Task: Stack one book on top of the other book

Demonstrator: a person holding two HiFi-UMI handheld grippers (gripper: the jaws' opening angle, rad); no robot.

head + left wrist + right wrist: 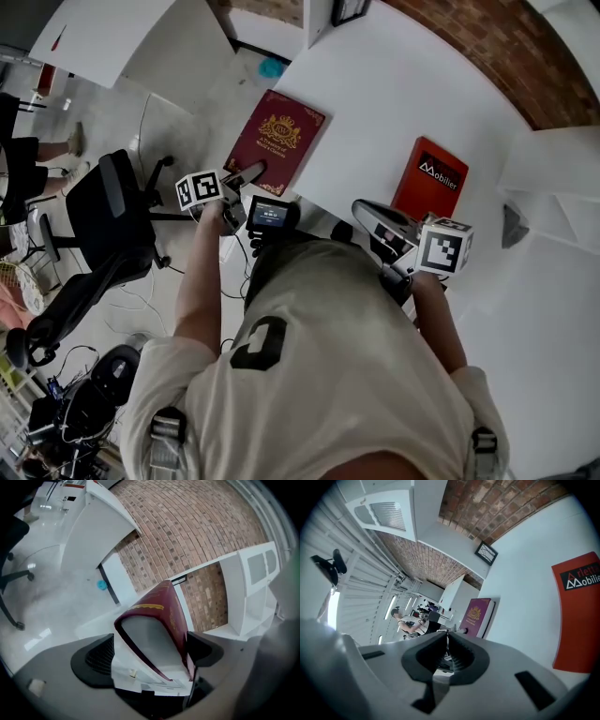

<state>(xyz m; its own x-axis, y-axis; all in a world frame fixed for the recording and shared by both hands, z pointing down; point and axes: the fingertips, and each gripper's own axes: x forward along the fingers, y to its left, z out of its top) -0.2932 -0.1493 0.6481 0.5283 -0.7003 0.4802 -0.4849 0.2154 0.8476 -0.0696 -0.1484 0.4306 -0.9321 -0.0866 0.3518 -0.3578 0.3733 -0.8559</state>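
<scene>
**Fig. Left tool clamped on the maroon book; right tool closed and empty, beside the red book.**

My left arm reaches forward and slightly inward. Its left tool (251,172) (150,645) has its jaws pinching the near corner of the maroon hardcover book with a gold crest (277,137) (161,613) (477,615), one jaw on the cover and the other under the white page block. This book lies at the left edge of the white tabletop (394,84). My right arm is bent at the elbow, and my right tool (367,214) (446,641) is held low at the near edge of the tabletop, its jaws pressed together on nothing. The red hardcover book with a black label (429,178) (579,616) lies flat just beyond and right of this tool, not touching it. The two books are well apart.
</scene>
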